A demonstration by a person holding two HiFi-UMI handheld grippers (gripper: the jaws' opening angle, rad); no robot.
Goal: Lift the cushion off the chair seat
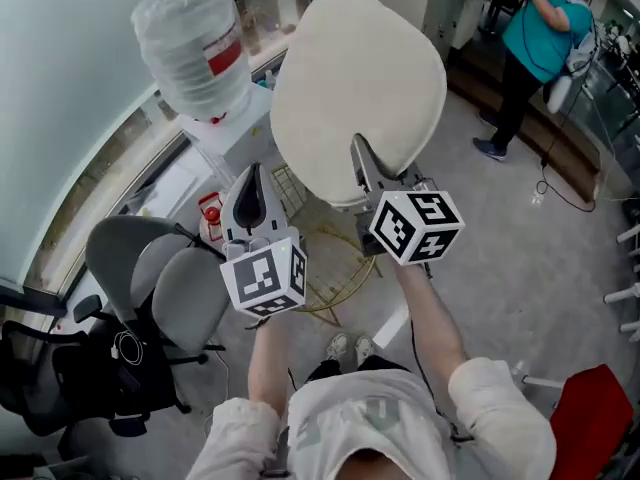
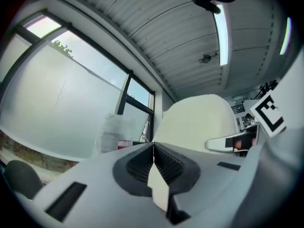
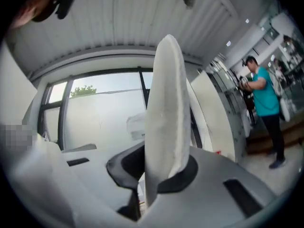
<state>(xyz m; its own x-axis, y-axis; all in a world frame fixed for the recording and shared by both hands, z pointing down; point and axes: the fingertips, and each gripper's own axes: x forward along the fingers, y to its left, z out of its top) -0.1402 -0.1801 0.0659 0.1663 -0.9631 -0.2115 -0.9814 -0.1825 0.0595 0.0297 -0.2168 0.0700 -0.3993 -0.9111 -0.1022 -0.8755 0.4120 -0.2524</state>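
A cream, rounded cushion (image 1: 355, 78) hangs high in the air, held up on edge. My right gripper (image 1: 362, 158) is shut on its near rim; in the right gripper view the cushion (image 3: 166, 103) stands upright between the pads, edge-on. My left gripper (image 1: 254, 190) is just left of the cushion, jaws shut with nothing in them. In the left gripper view the cushion (image 2: 199, 120) shows ahead to the right, apart from the jaws. Far below, the gold wire chair frame (image 1: 335, 293) stands on the floor, partly hidden by both grippers.
A large plastic-wrapped water bottle (image 1: 190, 43) stands at the left by the window wall. Two grey office chairs (image 1: 160, 273) and a black chair (image 1: 45, 378) sit lower left. A person in a teal shirt (image 1: 545, 28) stands upper right. A red object (image 1: 595, 418) lies lower right.
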